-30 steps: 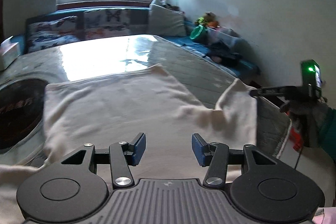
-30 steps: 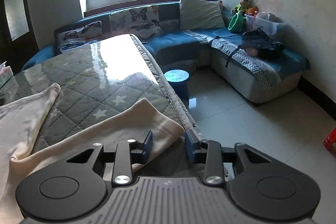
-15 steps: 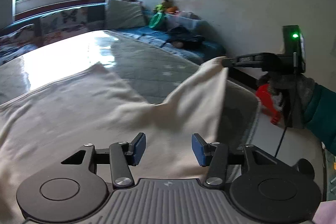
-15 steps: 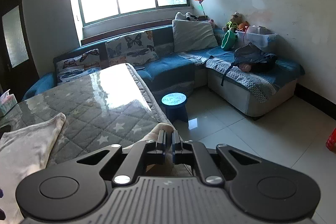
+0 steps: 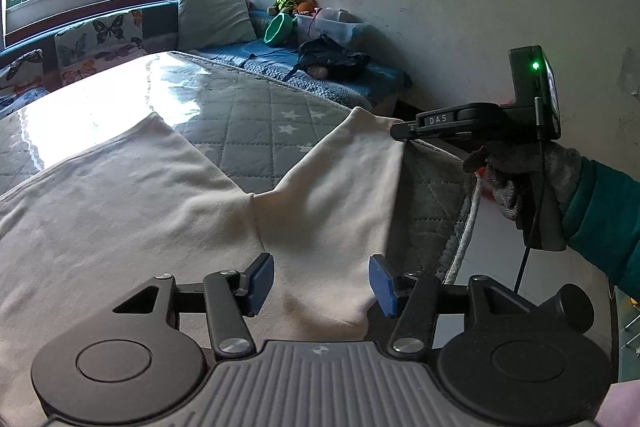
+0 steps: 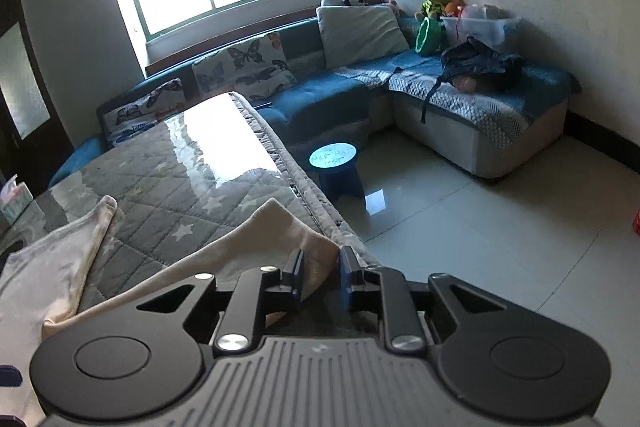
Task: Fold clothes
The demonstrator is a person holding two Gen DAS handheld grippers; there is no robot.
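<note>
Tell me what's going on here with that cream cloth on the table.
A person with a tool in each hand is folding a cream garment spread on the quilted table cover. The right tool is at one sleeve tip near the table's edge. Its jaws have just been opening, with the tip between them. The left tool hovers over the sleeve's base, jaws open and just widened slightly.

The cream garment [image 5: 120, 219] runs off the frame's left edge.
</note>
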